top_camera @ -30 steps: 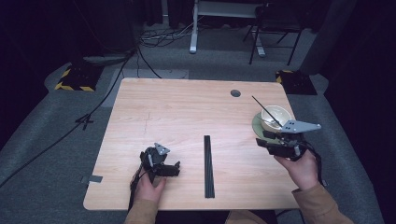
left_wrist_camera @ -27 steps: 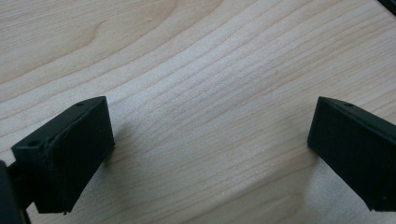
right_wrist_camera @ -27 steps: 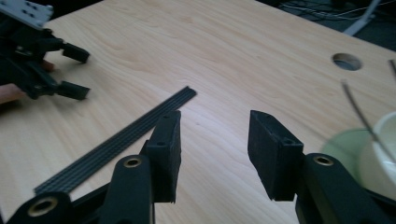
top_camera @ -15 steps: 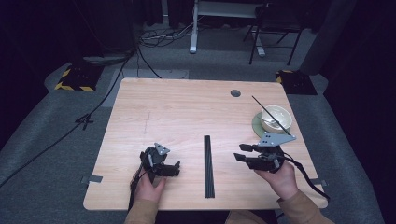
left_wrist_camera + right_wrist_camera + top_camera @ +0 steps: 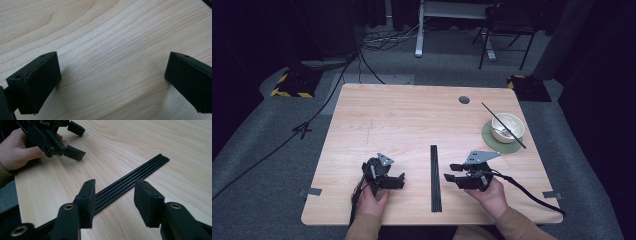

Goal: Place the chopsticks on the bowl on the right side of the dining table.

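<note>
1. High view: we see the left gripper (image 5: 398, 179) and right gripper (image 5: 451, 172) resting low on the table (image 5: 402, 120), either side of the black chopstick bundle (image 5: 435, 178). A bowl (image 5: 507, 127) sits on a green coaster (image 5: 491, 140), one chopstick (image 5: 504, 125) across it.
2. Left gripper view: we see the jaws spread wide over bare wood.
3. Right gripper view: we see the jaws apart, the bundle (image 5: 132, 182) just beyond them.

The right gripper (image 5: 451, 177), which one second ago was at the pale bowl with a black stick (image 5: 507, 126) at the table's 3 o'clock edge, has come toward 5 o'clock and now sits, jaws apart, beside the black ribbed strip (image 5: 435, 177).
</note>
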A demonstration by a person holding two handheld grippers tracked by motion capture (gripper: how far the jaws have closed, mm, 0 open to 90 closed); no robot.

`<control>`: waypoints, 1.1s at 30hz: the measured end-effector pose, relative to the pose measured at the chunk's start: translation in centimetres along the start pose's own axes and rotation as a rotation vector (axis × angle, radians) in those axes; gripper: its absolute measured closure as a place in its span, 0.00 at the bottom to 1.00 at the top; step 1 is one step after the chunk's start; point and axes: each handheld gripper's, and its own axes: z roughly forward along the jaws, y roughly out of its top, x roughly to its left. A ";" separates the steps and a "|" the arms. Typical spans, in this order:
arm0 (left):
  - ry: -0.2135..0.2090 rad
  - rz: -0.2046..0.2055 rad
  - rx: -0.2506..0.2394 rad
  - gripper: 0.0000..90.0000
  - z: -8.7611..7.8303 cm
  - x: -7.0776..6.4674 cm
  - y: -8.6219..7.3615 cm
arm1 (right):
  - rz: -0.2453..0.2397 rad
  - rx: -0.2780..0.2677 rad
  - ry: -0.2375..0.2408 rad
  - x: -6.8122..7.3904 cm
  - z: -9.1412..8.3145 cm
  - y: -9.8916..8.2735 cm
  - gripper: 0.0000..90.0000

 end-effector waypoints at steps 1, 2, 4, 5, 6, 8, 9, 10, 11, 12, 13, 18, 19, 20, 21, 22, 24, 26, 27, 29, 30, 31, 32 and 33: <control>0.000 0.000 0.000 0.01 0.0 0.0 0.0 | 0.001 0.002 0.003 -0.1 0.4 -0.2 0.55; 0.000 -0.002 -0.001 0.01 0.0 0.0 0.0 | 0.011 0.004 0.011 0.0 1.1 -0.5 0.54; 0.000 0.000 0.000 0.01 0.0 0.0 0.0 | 0.017 0.019 0.020 0.0 2.0 -0.9 0.53; 0.000 -0.001 0.000 0.01 0.0 0.0 0.0 | 0.027 0.029 0.018 0.0 2.5 -1.2 0.53; 0.001 -0.002 -0.001 0.01 0.0 0.0 0.0 | 0.028 0.032 0.014 0.0 2.8 -1.3 0.53; 0.000 -0.002 -0.001 0.01 0.0 0.0 0.0 | 0.031 0.040 0.006 0.0 3.1 -1.6 0.53; 0.000 0.000 0.000 0.01 0.0 0.0 0.0 | 0.031 0.041 0.000 -0.1 3.3 -1.7 0.53; 0.000 -0.002 -0.001 0.01 0.0 0.0 0.0 | 0.023 0.045 -0.008 -0.1 3.4 -1.8 0.53; 0.000 -0.001 0.000 0.01 0.0 0.0 0.0 | 0.024 0.046 -0.012 -0.1 3.5 -1.8 0.53; 0.000 -0.001 0.000 0.01 0.0 0.0 0.0 | 0.020 0.047 -0.019 -0.1 3.6 -1.9 0.53; 0.000 0.000 0.000 0.01 0.0 0.0 0.0 | 0.017 0.050 -0.022 -0.1 3.7 -2.0 0.52; 0.000 0.000 0.000 0.01 0.0 0.0 0.0 | 0.010 0.061 -0.046 0.1 4.1 -2.3 0.50; 0.000 0.000 0.000 0.01 0.0 0.0 0.0 | 0.016 0.065 -0.046 0.1 4.1 -2.3 0.50; 0.000 0.000 0.000 0.01 0.0 0.0 0.0 | 0.013 0.066 -0.047 0.1 4.2 -2.4 0.50; 0.000 0.000 0.000 0.01 0.0 0.0 0.0 | 0.010 0.066 -0.047 0.1 4.2 -2.4 0.50; 0.000 0.000 0.000 0.01 0.0 0.0 0.0 | 0.010 0.066 -0.048 0.1 4.3 -2.5 0.50; 0.000 0.000 0.000 0.01 0.0 0.0 0.0 | 0.010 0.071 -0.048 0.2 4.3 -2.5 0.50; 0.000 -0.002 -0.001 0.01 0.0 0.0 0.0 | 0.004 0.072 -0.053 0.2 4.5 -2.6 0.49; 0.000 0.000 0.000 0.01 0.0 0.0 0.0 | 0.003 0.071 -0.055 0.3 4.5 -2.6 0.49; 0.000 0.000 0.000 0.01 0.0 0.0 0.0 | 0.001 0.068 -0.062 0.4 4.5 -2.7 0.49; 0.000 0.000 0.000 0.01 0.0 0.0 0.0 | -0.006 0.072 -0.058 0.3 4.4 -2.7 0.49; 0.000 0.000 0.000 0.01 0.0 0.0 0.0 | 0.005 0.073 -0.057 0.3 4.4 -2.7 0.49; 0.000 0.000 0.000 0.01 0.0 0.0 0.0 | 0.003 0.074 -0.058 0.3 4.4 -2.7 0.49; 0.000 0.000 0.000 0.01 0.0 0.0 0.0 | 0.007 0.076 -0.059 0.3 4.4 -2.7 0.49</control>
